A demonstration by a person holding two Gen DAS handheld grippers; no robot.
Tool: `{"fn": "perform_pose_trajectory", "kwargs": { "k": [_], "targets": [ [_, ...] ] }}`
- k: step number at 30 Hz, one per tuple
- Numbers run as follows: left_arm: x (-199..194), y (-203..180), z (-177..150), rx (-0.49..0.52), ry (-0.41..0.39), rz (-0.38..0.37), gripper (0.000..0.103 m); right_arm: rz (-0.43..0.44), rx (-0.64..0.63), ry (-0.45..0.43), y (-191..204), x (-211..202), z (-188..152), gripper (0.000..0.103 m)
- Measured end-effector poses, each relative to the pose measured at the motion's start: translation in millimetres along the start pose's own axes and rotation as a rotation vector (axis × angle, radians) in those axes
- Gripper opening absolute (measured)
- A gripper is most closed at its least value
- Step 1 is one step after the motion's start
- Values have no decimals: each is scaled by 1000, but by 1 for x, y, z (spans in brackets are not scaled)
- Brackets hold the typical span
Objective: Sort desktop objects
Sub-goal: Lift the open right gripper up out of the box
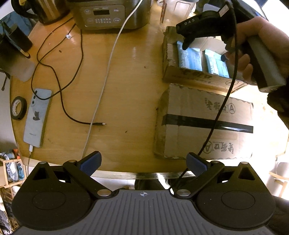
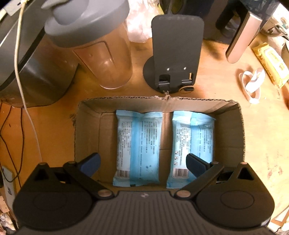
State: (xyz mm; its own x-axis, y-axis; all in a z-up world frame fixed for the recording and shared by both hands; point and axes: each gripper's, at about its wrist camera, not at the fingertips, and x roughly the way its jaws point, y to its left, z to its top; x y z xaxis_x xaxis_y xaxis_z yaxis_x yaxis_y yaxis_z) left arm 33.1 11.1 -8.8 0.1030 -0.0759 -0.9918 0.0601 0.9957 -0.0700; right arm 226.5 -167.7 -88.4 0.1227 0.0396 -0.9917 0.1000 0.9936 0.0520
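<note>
Two light blue wipe packs lie side by side in an open cardboard box (image 2: 229,124): the left pack (image 2: 138,146) and the right pack (image 2: 192,137). My right gripper (image 2: 143,163) is open and empty, hovering just above the box with its fingers over the packs. In the left wrist view the same box (image 1: 191,77) with the packs (image 1: 189,57) sits at the far right, with the right gripper (image 1: 204,52) over it. My left gripper (image 1: 143,163) is open and empty above the table's near edge.
A taped shut cardboard box (image 1: 204,123) lies near the open one. A phone (image 1: 37,117), tape roll (image 1: 18,108), black cable (image 1: 59,86), white cable (image 1: 108,68) and cooker (image 1: 106,14) are on the left. A clear jug (image 2: 101,54), phone stand (image 2: 176,52) and yellow packet (image 2: 271,63) stand behind the box.
</note>
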Motion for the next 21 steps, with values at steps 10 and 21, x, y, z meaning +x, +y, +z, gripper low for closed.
{"fn": "perform_pose_trajectory", "kwargs": {
  "k": [10, 21],
  "targets": [
    [-3, -6, -1, 8, -9, 1, 103, 21, 6, -25, 2, -16, -1, 103],
    [-3, -11, -1, 6, -14, 4, 103, 30, -3, -17, -3, -13, 0, 103]
  ]
}}
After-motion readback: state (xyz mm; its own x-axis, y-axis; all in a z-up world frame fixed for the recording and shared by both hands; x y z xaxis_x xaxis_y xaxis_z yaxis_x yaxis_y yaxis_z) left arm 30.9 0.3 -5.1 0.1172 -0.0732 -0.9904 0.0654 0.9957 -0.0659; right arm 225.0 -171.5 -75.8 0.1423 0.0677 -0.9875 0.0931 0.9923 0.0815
